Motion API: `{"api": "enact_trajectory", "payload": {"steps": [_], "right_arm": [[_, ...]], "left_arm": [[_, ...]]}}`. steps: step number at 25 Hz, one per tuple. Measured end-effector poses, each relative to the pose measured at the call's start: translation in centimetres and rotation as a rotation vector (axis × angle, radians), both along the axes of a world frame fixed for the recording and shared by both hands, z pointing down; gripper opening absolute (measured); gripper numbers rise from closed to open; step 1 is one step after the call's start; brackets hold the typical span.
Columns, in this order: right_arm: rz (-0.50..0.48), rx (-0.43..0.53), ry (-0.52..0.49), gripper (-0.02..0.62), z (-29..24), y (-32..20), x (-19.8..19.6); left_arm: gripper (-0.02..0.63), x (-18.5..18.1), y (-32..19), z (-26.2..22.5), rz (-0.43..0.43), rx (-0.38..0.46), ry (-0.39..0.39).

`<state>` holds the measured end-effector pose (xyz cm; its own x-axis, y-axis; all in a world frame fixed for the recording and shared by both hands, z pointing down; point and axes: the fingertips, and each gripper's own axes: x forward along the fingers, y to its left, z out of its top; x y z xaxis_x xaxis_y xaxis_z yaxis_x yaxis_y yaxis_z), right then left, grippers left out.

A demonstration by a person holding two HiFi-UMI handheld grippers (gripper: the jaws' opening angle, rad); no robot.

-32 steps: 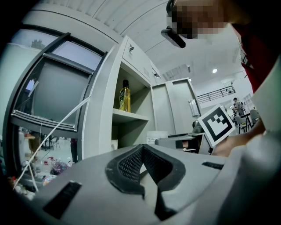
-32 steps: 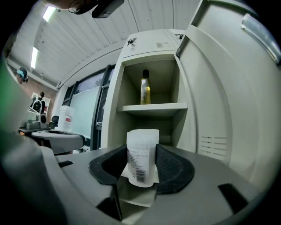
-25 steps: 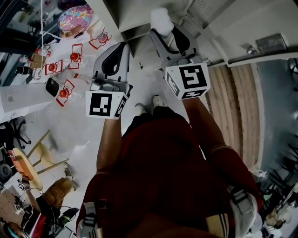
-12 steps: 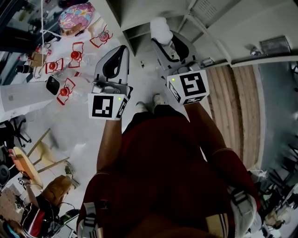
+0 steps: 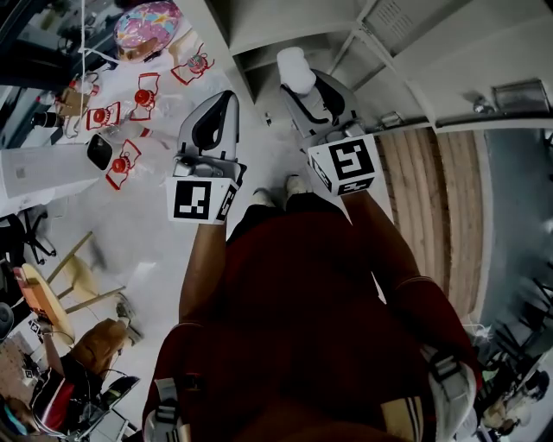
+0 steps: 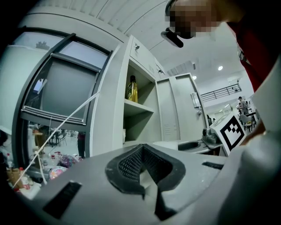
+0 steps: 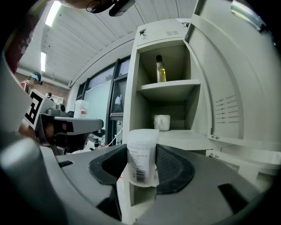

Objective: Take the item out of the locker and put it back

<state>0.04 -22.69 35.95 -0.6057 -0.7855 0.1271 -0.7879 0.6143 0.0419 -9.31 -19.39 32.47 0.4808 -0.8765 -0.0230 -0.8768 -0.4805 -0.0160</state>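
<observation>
My right gripper (image 7: 142, 169) is shut on a white translucent jar (image 7: 141, 151) with a printed label and a barcode. The jar stands upright between the pads. Just ahead of it is the open grey locker (image 7: 169, 90). A yellow bottle (image 7: 161, 69) stands on the locker's upper shelf and a white cup (image 7: 162, 122) on the middle one. In the head view the jar (image 5: 295, 67) sits at the right gripper's (image 5: 304, 85) tip, close to the locker (image 5: 285, 26). My left gripper (image 5: 226, 99) hovers beside it, shut and holding nothing; its pads (image 6: 131, 165) meet.
The locker door (image 7: 228, 88) stands swung open on the right. Red-framed items (image 5: 121, 164) and a colourful ball (image 5: 145, 22) lie on the floor at left. A wooden chair (image 5: 60, 293) is lower left and a wood-panelled strip (image 5: 432, 198) runs along the right.
Both grippers have drifted slightly toward the locker. The jar stays gripped in the right one.
</observation>
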Motion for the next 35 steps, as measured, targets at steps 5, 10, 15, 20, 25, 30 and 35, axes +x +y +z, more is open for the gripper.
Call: {"api": "enact_trajectory", "payload": {"steps": [5,10,15,20,25,30,35], "right_arm": [[-0.03,-0.014,0.009,0.189,2.4,-0.5,-0.4],[-0.061,-0.017,0.015,0.189,4.1,-1.1,-1.0],[-0.094,-0.017,0.013,0.189,5.6,-1.9,-1.7],[-0.12,-0.026,0.007,0.189,7.1,-3.0,-2.2],[-0.147,-0.032,0.004,0.189,8.3,-4.0,-2.9],[-0.165,-0.036,0.006,0.189,9.6,-5.2,-3.4],[-0.183,-0.031,0.011,0.189,10.7,-6.6,-3.9]], "left_arm": [[0.006,-0.4,-0.1,1.2,-0.024,-0.003,-0.003],[0.006,-0.8,-0.3,2.4,-0.044,-0.006,-0.012],[0.006,-1.4,-0.7,3.6,-0.075,-0.018,-0.008],[0.006,-1.8,-1.1,4.6,-0.098,-0.023,-0.008],[0.006,-2.4,-1.5,5.6,-0.121,-0.037,-0.006],[0.006,-2.9,-2.1,6.6,-0.142,-0.042,-0.002],[0.006,-3.0,-2.7,7.3,-0.156,-0.038,-0.004]]}}
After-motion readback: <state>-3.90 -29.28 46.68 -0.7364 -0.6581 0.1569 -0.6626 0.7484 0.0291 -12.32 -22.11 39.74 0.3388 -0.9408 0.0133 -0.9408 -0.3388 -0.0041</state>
